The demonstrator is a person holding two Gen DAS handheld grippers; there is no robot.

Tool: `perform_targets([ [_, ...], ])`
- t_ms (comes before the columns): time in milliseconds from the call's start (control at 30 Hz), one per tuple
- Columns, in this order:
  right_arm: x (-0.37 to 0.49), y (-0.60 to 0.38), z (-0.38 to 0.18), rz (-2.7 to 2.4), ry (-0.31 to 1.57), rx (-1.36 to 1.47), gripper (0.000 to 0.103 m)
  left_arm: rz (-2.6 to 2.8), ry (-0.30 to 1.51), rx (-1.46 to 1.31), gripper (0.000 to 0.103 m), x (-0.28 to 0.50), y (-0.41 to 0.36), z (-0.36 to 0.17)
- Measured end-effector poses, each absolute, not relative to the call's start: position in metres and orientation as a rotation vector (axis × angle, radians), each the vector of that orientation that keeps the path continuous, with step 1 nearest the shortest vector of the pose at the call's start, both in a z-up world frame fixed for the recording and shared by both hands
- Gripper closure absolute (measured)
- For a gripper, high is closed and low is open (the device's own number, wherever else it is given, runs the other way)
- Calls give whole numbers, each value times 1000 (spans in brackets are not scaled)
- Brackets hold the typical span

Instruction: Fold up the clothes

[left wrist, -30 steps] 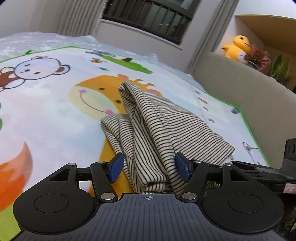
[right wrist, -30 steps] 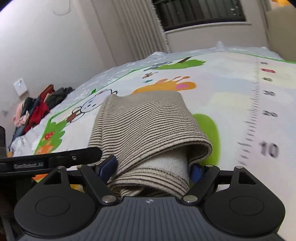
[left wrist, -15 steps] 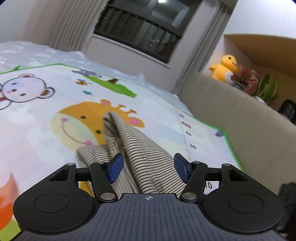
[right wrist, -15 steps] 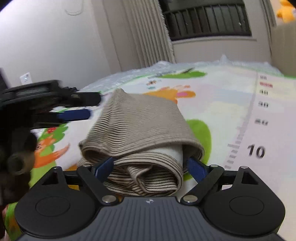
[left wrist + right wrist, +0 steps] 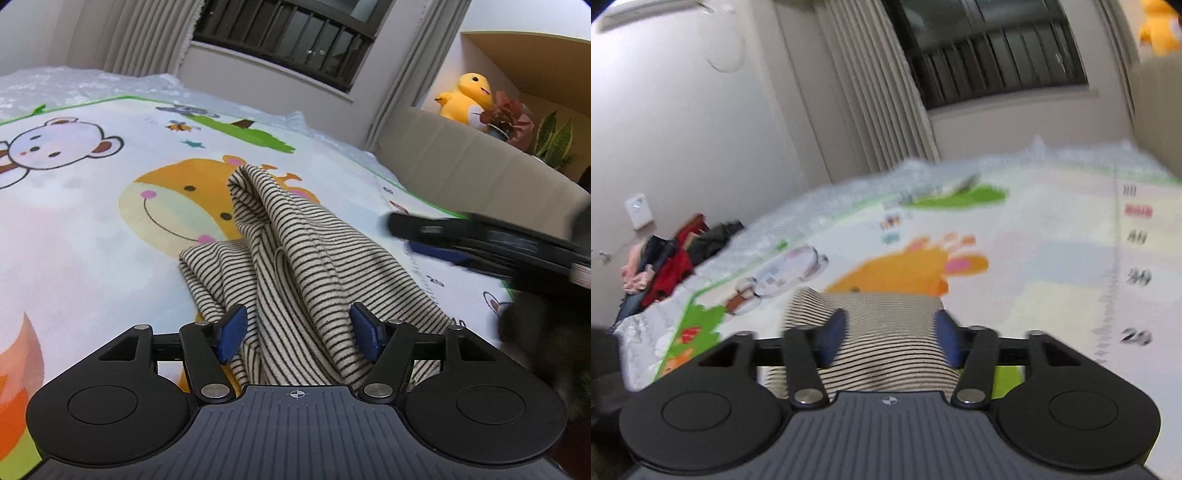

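Observation:
A beige garment with thin dark stripes [image 5: 303,251] lies folded in a long bundle on the cartoon play mat [image 5: 92,229]. My left gripper [image 5: 299,332] straddles its near end. The blue pads stand on either side of the cloth and the jaws are opening. In the blurred right wrist view, the garment [image 5: 886,354] shows low between the fingers of my right gripper [image 5: 890,339], whose jaws are closing. From the left wrist view, the right gripper [image 5: 417,240] hangs blurred above the bundle's right side, apart from the cloth.
A beige padded wall [image 5: 461,162] borders the mat on the right, with a yellow plush toy [image 5: 465,96] and a plant [image 5: 554,140] behind it. A heap of mixed clothes [image 5: 665,258] lies off the mat's far left corner. Curtains and a window close off the back.
The right gripper has lifted and drawn back from the bundle, its jaws narrower, and now shows at the right of the left wrist view. The left gripper has shifted back slightly over the near end.

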State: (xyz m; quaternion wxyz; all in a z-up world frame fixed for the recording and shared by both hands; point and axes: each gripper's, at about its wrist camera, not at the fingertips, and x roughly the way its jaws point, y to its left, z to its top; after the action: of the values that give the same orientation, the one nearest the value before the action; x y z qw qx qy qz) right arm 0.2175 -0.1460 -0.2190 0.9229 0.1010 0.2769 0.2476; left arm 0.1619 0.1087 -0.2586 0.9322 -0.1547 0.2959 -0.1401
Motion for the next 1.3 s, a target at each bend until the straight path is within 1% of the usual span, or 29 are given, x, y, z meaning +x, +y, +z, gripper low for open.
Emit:
perform_targets([
  [100,249,-147,-248,439,709,303,28,-305,602,-329,34,160,115,-263],
  [133,253,-151,-254,451,742,374,31,-310,603,-343,34,159,118,-265],
  [167,254,-156,-259,479,766,456,39,-316,605,-357,33,158,122,-266],
  [200,248,-155,-255,509,748,472,50,-315,605,-367,29,156,126,-268],
  [300,218,-141,-229,608,624,393,51,-305,597,-387,22,151,139,-272],
  [433,201,-112,-213,649,570,226,51,-291,598,-419,21,145,152,-275],
  [500,204,-102,-218,624,575,159,50,-287,598,-417,21,143,154,-276],
  [633,211,-99,-242,526,659,68,42,-295,597,-397,21,143,149,-276],
  [733,199,-103,-232,518,637,83,41,-293,592,-399,21,142,150,-277],
  [800,184,-102,-222,544,589,41,35,-290,592,-413,20,142,152,-278],
  [867,169,-102,-221,572,560,11,23,-282,586,-418,20,139,152,-279],
  [900,163,-102,-227,572,570,3,21,-278,585,-413,20,138,151,-279],
  [1033,145,-106,-253,527,580,-2,17,-258,567,-363,16,132,142,-281],
  [1133,139,-114,-241,519,594,38,17,-237,543,-347,15,127,142,-279],
  [1300,145,-101,-206,524,507,-35,17,-238,537,-381,13,126,147,-282],
])
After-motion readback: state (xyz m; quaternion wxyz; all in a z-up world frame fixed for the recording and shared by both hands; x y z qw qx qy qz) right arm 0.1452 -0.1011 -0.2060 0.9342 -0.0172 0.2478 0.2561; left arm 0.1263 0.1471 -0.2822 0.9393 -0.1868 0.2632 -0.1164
